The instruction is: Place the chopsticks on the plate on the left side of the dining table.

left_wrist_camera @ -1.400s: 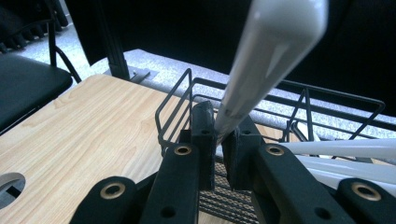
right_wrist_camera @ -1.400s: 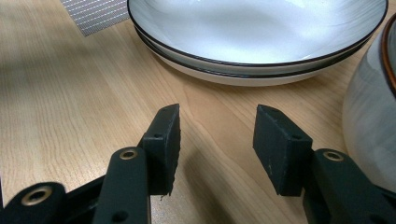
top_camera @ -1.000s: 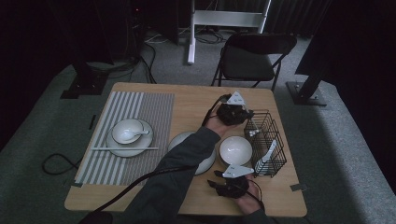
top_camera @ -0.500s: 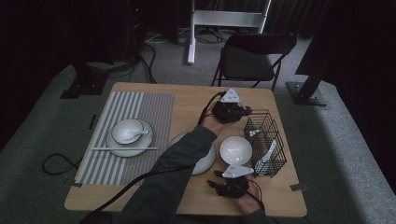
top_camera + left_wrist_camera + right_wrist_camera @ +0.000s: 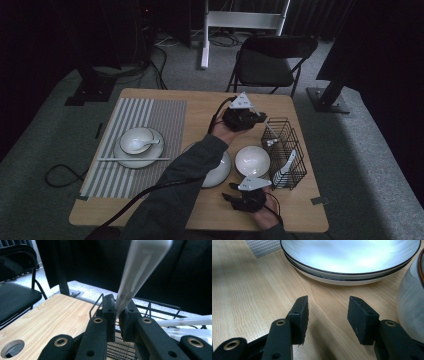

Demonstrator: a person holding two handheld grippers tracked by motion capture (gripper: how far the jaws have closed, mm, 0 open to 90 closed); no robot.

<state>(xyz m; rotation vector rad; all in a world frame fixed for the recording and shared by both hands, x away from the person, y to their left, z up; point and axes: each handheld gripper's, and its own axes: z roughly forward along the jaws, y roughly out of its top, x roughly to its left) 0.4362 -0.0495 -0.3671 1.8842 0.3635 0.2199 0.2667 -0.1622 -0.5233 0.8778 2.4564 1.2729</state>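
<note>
My left gripper (image 5: 255, 119) hovers over the far middle of the table, just left of the black wire basket (image 5: 285, 150). In the left gripper view its jaws (image 5: 117, 311) are shut on the handle of a white spoon (image 5: 140, 267), which rises steeply out of the top of the frame. More white utensils (image 5: 185, 321) lie in the basket behind it. My right gripper (image 5: 239, 192) rests near the front edge. Its jaws (image 5: 328, 312) are open over bare wood, facing two stacked plates (image 5: 349, 257), with a white bowl (image 5: 410, 305) at the right.
A striped placemat (image 5: 150, 120) on the left carries a plate with a small bowl and spoon (image 5: 137, 142) and chopsticks (image 5: 132, 159). The left forearm crosses over the stacked plates (image 5: 220, 172). A round cable hole (image 5: 11, 348) is cut in the tabletop. A black chair (image 5: 270, 62) stands behind the table.
The left gripper has shifted slightly left and up with the white spoon held in it. The right gripper has stayed where it was.
</note>
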